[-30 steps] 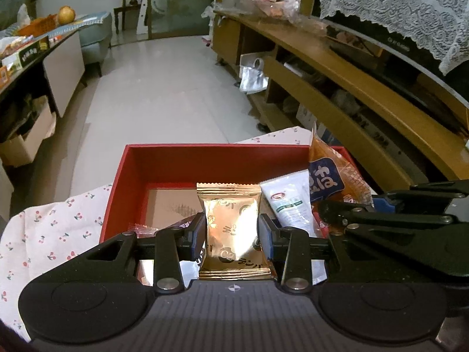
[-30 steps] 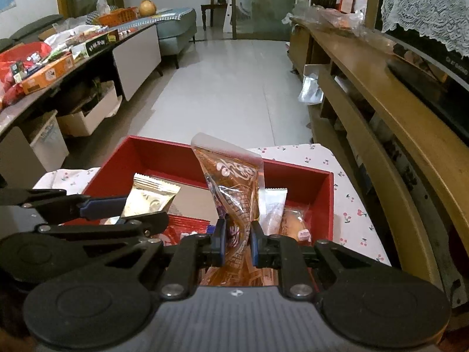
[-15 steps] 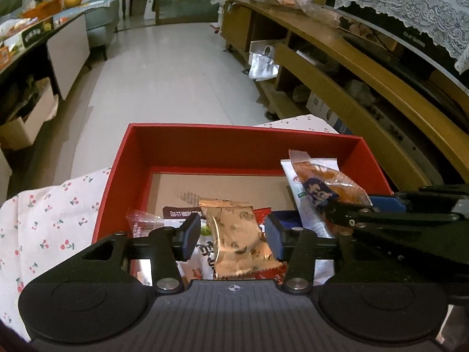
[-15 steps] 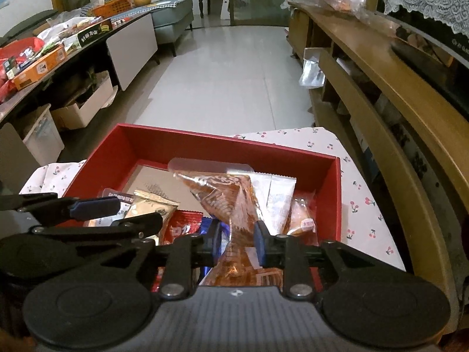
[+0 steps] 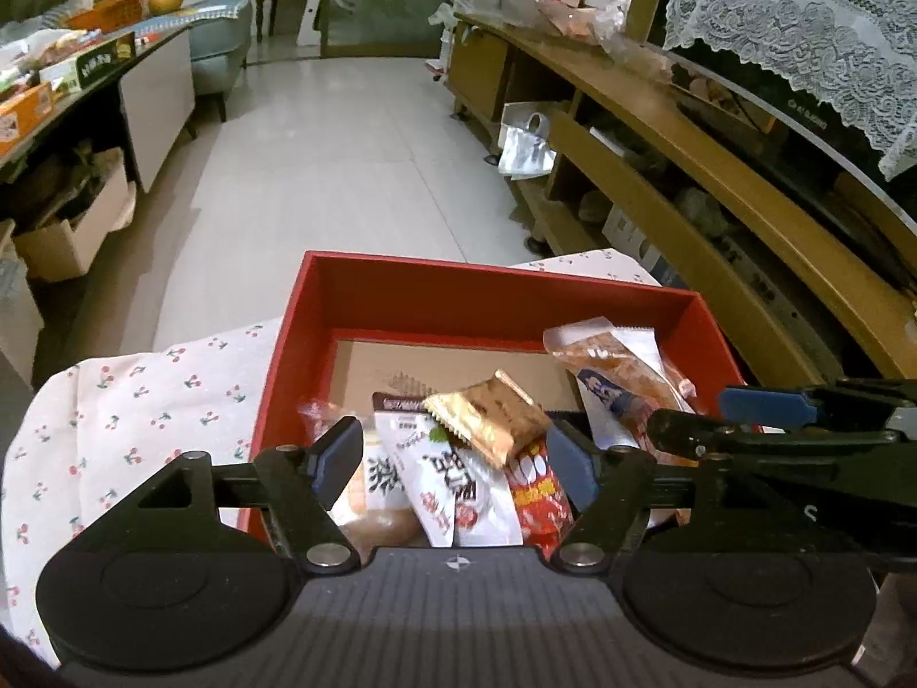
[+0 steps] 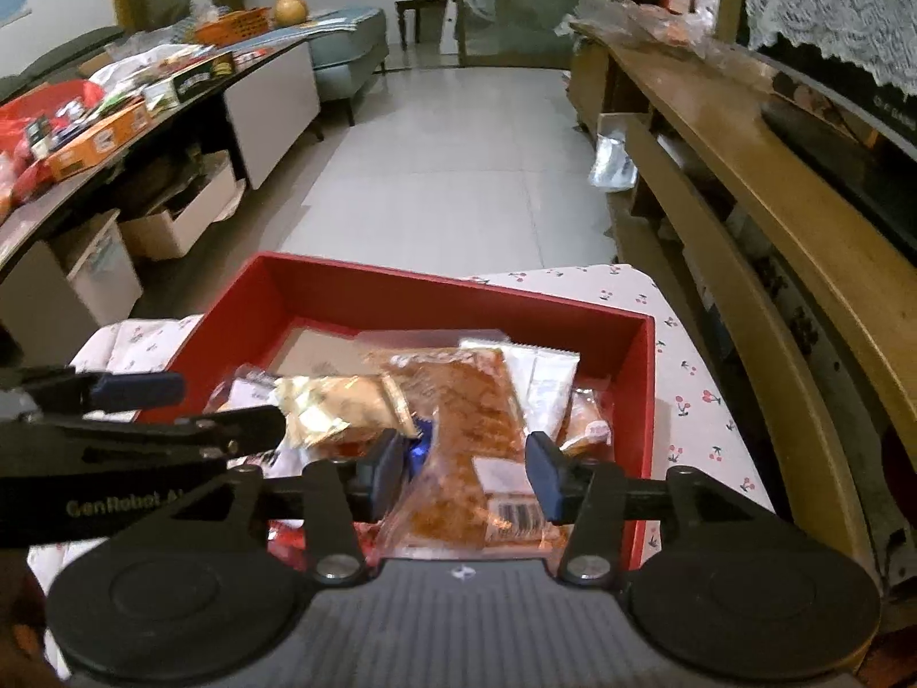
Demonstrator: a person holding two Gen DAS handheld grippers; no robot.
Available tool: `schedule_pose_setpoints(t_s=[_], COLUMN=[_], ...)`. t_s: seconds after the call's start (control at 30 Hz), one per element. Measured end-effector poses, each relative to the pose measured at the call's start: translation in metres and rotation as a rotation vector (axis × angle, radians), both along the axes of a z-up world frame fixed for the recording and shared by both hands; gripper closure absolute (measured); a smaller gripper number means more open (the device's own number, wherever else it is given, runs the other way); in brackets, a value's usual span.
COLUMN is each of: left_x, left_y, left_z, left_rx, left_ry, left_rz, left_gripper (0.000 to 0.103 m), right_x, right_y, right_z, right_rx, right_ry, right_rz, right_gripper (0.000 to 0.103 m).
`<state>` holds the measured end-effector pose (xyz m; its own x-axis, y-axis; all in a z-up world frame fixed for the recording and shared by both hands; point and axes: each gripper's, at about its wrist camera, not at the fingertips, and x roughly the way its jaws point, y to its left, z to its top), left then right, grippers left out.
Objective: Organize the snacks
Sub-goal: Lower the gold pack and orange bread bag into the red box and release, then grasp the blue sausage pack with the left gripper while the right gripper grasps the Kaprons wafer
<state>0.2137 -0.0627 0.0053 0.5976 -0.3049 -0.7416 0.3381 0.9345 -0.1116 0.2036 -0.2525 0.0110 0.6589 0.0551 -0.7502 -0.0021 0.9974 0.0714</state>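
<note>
A red box (image 5: 458, 292) (image 6: 401, 298) sits on a cherry-print cloth and holds several snack packets. A gold packet (image 5: 487, 415) (image 6: 338, 401) lies loose on top of white and red packets (image 5: 441, 476). An orange clear packet (image 6: 475, 424) (image 5: 619, 367) lies flat in the box next to a white packet (image 6: 544, 378). My left gripper (image 5: 453, 458) is open and empty above the near packets. My right gripper (image 6: 461, 467) is open and empty over the orange packet.
The cherry-print cloth (image 5: 143, 390) covers the small table under the box. A wooden shelf unit (image 5: 716, 172) runs along the right. A cluttered counter (image 6: 114, 109) with boxes stands at the left. Tiled floor (image 5: 344, 143) lies beyond.
Both grippers opened and let go. The gold packet dropped from the left gripper and the orange packet from the right gripper; both now lie in the red box.
</note>
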Motion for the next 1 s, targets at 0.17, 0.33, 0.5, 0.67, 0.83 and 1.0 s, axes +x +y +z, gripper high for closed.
schedule_pose_setpoints(t_s=[0.17,0.33,0.5,0.67,0.83,1.0], left_x=[-0.02,-0.044,-0.049,-0.037,-0.029,-0.027], left_y=[0.012,0.016,0.001,-0.013,-0.022,-0.029], left_z=[0.002,-0.003,-0.026,-0.049,-0.067,-0.085], left_rx=[0.0,-0.061,-0.008,0.023,0.043,0.121], left_ry=[0.026,0.113,0.181,0.225,0.249,0.238], left_rz=[-0.04,-0.188,-0.215,-0.131,-0.083,-0.044], left_gripper=[0.026,0.025,0.023,0.018,0.012,0.006], right_x=[-0.028,-0.066,-0.093,-0.098,-0.094,-0.096], right_y=[0.007,0.004,-0.003,-0.004,-0.003,-0.001], right_z=[0.011,0.016,0.017,0.016,0.015,0.015], right_rx=[0.016,0.036,0.067,0.109,0.124,0.127], right_ry=[-0.01,0.003,0.025,0.04,0.046,0.049], right_rz=[0.046,0.038,0.009,0.017,0.037,0.057], right_gripper=[0.028,0.027,0.027,0.027,0.027,0.027])
